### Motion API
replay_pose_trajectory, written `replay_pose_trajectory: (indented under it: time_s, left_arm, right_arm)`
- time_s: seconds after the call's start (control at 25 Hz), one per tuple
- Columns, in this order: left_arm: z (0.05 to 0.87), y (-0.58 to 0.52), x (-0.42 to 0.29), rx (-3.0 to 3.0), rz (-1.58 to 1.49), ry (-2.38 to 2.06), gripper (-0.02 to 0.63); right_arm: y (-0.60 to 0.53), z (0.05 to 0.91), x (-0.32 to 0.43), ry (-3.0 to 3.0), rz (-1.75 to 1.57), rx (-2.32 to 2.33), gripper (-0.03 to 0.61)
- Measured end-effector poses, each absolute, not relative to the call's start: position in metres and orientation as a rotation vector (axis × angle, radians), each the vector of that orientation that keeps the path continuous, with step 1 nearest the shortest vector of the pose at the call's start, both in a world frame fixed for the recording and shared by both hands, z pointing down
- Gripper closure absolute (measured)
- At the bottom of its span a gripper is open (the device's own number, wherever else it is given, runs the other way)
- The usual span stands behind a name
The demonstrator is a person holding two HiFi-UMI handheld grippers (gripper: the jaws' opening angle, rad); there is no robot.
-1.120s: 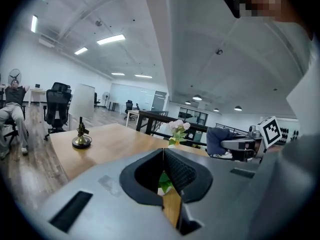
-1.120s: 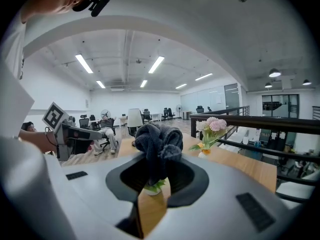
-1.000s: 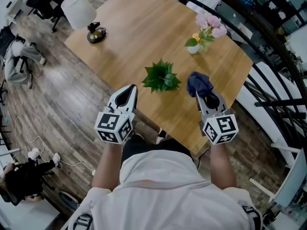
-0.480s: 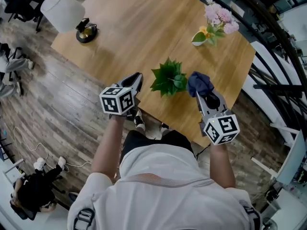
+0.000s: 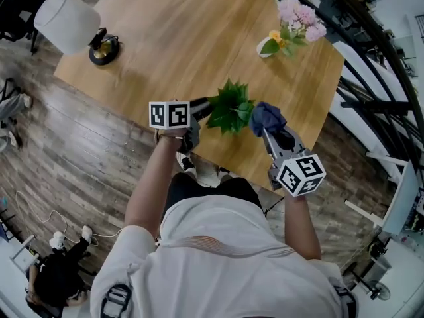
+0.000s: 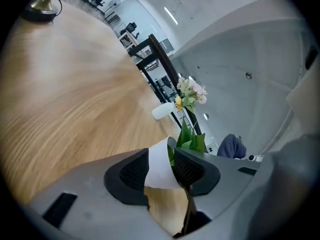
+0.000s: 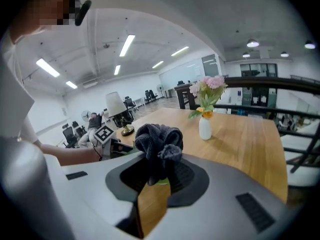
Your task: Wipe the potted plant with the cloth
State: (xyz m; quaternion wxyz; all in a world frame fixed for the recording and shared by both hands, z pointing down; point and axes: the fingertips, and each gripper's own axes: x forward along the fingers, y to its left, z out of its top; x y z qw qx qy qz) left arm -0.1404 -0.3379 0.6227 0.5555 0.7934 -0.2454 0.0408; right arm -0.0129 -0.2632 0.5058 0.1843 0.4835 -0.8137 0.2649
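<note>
The potted plant (image 5: pixel 230 107), with green leaves and a white pot (image 6: pixel 156 159), stands near the table's front edge. My left gripper (image 5: pixel 204 106) reaches the plant from its left. Its jaws have just been opening, and the pot now sits between them (image 6: pixel 161 170); I see no squeeze on it. My right gripper (image 5: pixel 269 134) is shut on a bunched dark blue cloth (image 5: pixel 266 117), which touches the leaves on the plant's right. In the right gripper view the cloth (image 7: pixel 159 143) sticks up from between the jaws, with a green leaf (image 7: pixel 161 182) just below it.
A white vase of pink flowers (image 5: pixel 291 24) stands at the table's (image 5: pixel 185 38) far right. A white-shaded lamp (image 5: pixel 69 24) sits at the far left corner. A black railing (image 5: pixel 371 58) runs along the right. Wood floor lies below the front edge.
My left gripper has dropped, rolled and moved right to the plant's pot, and its jaws have opened. The right gripper has brought the cloth against the leaves.
</note>
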Motion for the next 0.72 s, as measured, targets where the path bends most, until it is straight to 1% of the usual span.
replay_pose_trajectory:
  time_s: [0.16, 0.28, 0.4, 0.6, 0.72]
  left_arm:
    - [0.626, -0.338, -0.133, 1.87, 0.117, -0.577, 0.474]
    - [0.63, -0.336, -0.129, 1.853, 0.128, -0.58, 0.474]
    - [0.635, -0.336, -0.125, 1.842, 0.126, -0.585, 0.482]
    - [0.638, -0.337, -0.126, 1.828, 0.109, -0.591, 0.483]
    - [0.637, -0.336, -0.126, 1.82, 0.109, -0.599, 0.483]
  right_arm:
    - [-0.264, 0.533, -0.024, -2.306, 1.042, 1.314, 0.446]
    - [-0.266, 0.566, -0.027, -2.236, 1.157, 1.286, 0.446]
    - [-0.268, 0.583, -0.013, -2.194, 1.232, 1.324, 0.446]
    - [-0.263, 0.61, 0.049, -1.958, 1.159, 1.509, 0.446]
    - [-0.267, 0.56, 0.058, -2.082, 1.019, 1.622, 0.448]
